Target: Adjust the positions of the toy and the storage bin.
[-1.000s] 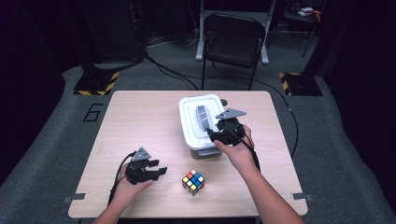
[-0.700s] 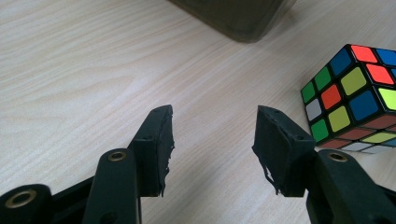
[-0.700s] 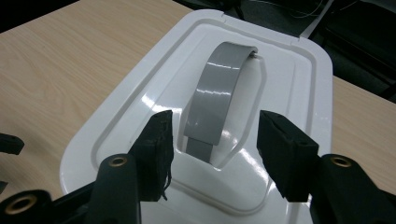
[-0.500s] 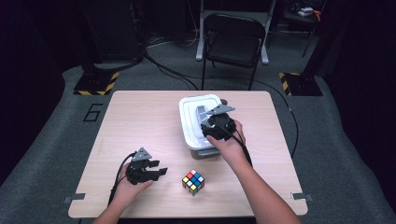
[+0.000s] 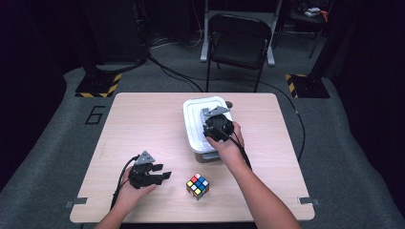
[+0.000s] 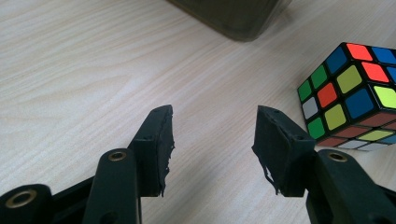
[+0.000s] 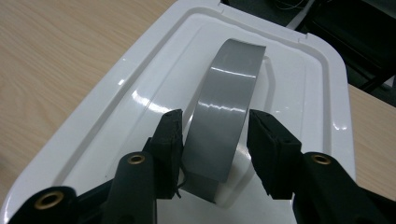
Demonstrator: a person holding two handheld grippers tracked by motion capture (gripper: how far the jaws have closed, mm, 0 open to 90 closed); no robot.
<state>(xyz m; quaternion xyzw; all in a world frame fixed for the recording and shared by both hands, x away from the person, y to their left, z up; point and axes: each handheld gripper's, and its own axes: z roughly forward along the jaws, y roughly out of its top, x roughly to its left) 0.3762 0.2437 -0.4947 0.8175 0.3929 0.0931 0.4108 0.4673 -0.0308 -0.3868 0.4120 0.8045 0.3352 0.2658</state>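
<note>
- Right gripper (image 7: 212, 140): mine, jaws just closing around the grey handle (image 7: 226, 107) of the white lid (image 7: 299, 84), left pad touching, right pad just apart.
- White lidded box (image 5: 193, 129): table's far middle.
- Left gripper (image 6: 212, 135): mine, jaws parted on nothing, near edge.
- Rubik's cube (image 5: 197, 185): just beside it.

Tables: one wooden table (image 5: 143, 124)
Lidded boxes: one white box (image 5: 193, 119), one grey handle (image 7: 226, 112) on its lid
Puzzle cubes: one colour cube (image 5: 197, 185)
Grippers: two, left gripper (image 5: 160, 175) and right gripper (image 5: 216, 125)
Chairs: one folding chair (image 5: 237, 47)
</note>
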